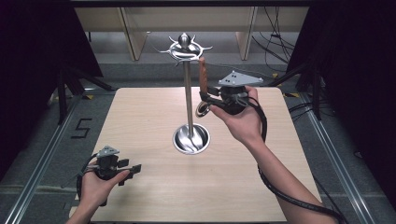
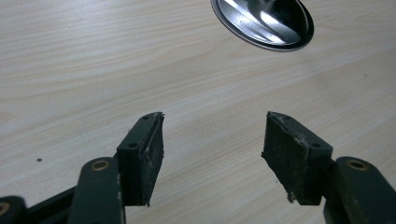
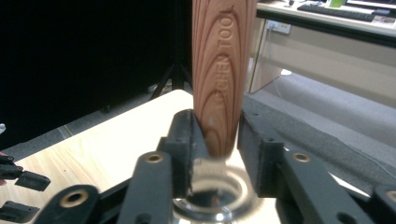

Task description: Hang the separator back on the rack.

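A metal utensil stand (image 1: pixel 188 93) rises from a round dished base (image 1: pixel 191 139) at mid-table, with curved hooks (image 1: pixel 185 48) at its top. A kitchen tool with a wooden handle (image 1: pixel 202 77) hangs upright just right of the pole, its top up by a hook and its metal ring (image 1: pixel 203 108) below. My right gripper (image 1: pixel 205 95) stands around the handle's (image 3: pixel 223 84) lower end. Its jaws flank the wood, and a thin gap shows at one pad, so it is open. My left gripper (image 1: pixel 135 169) rests low at the front left, open with nothing between its fingers (image 2: pixel 215 140).
The wooden table (image 1: pixel 140 116) has bare wood around the base (image 2: pixel 266 23). Black curtains and tripod legs stand on both sides. Pale furniture and loose cables lie beyond the far edge. A cable trails from the right gripper along the forearm.
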